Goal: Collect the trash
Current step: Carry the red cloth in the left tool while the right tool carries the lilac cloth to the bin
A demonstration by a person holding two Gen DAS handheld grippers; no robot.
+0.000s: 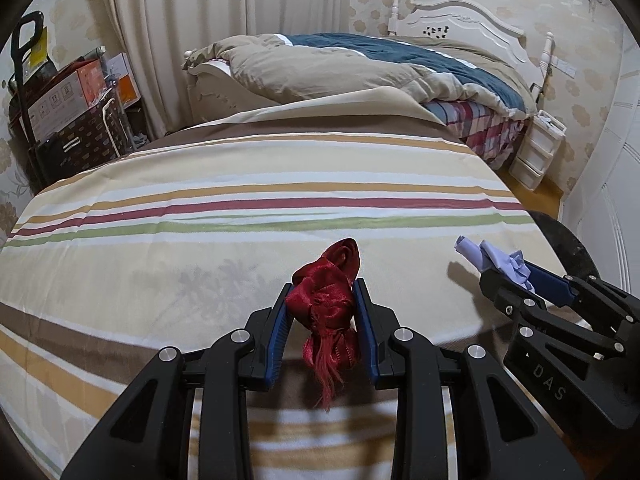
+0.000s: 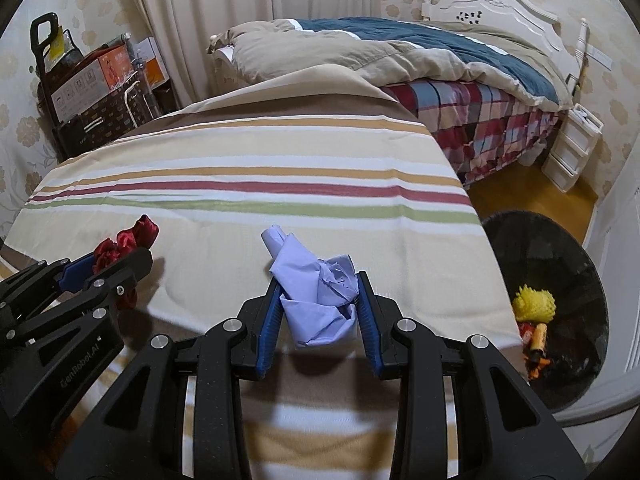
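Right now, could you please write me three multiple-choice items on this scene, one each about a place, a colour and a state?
1. Where is the black bin?
A. On the floor, to the right of the striped surface
B. On the far bed
C. Beside the cardboard boxes

2. What colour is the fabric in the left gripper?
A. Green
B. Dark red
C. White

3. What is the right gripper doing?
A. Hanging open, holding nothing
B. Resting inside the bin
C. Clamping crumpled paper

Answers:
1 A, the black bin stands on the floor past the right edge of the striped surface.
2 B, the left gripper grips dark red fabric.
3 C, the right gripper pinches crumpled paper.
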